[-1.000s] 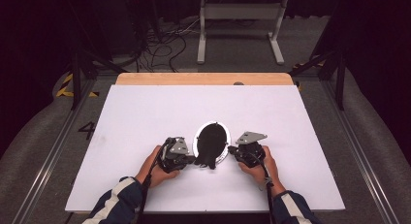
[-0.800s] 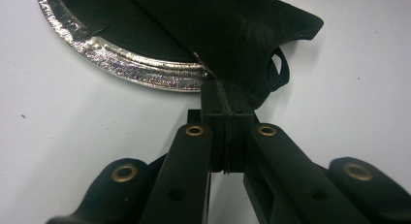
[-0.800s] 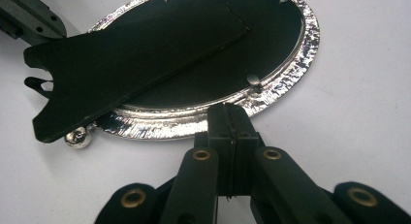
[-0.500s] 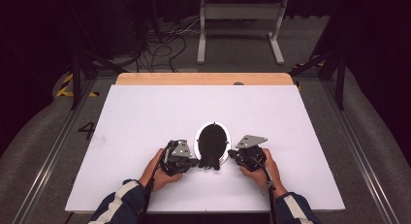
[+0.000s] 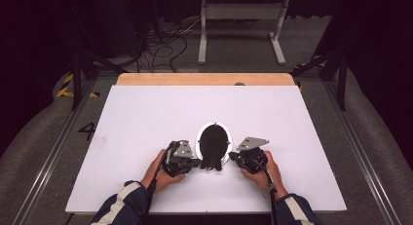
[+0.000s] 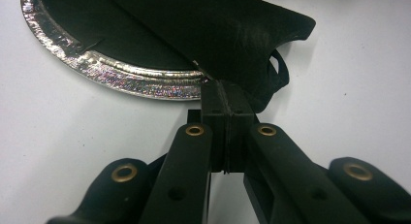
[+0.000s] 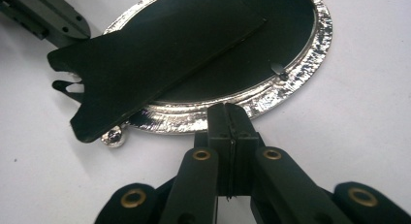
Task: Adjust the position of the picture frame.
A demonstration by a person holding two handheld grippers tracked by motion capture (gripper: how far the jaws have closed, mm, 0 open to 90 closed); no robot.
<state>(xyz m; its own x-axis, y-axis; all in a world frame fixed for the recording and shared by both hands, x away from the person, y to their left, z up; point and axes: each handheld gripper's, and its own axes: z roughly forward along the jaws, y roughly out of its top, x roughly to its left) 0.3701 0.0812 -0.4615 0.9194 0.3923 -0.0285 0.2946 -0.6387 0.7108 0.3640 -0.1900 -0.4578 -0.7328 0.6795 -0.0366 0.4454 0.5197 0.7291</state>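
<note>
**Two shut grippers at one shiny oval frame**

The left gripper [image 6: 225, 88] has its jaws pressed together. Their tips sit right under the near edge of the black flap [image 6: 232, 35], where it crosses the rim. I cannot tell if they pinch the flap or just touch it.

The right gripper [image 7: 230, 112] has its jaws together too. Their tips touch the near rim of the oval frame [image 7: 300, 73]. I cannot tell if they pinch it.

The frame lies flat on the white table [image 5: 146, 118], just past both pairs of jaws and between the two grippers. Its black back faces up. The flap lies slanted across it and sticks out over the rim. A small silver knob [image 7: 114, 136] sits under the rim, to the left of the right jaws.

To do this well, I think the right jaws should hold the rim down. The left jaws should lift the flap slowly by its edge, so the frame does not slide.

Count: two grippers, one frame, one flap, one knob, one table.
</note>
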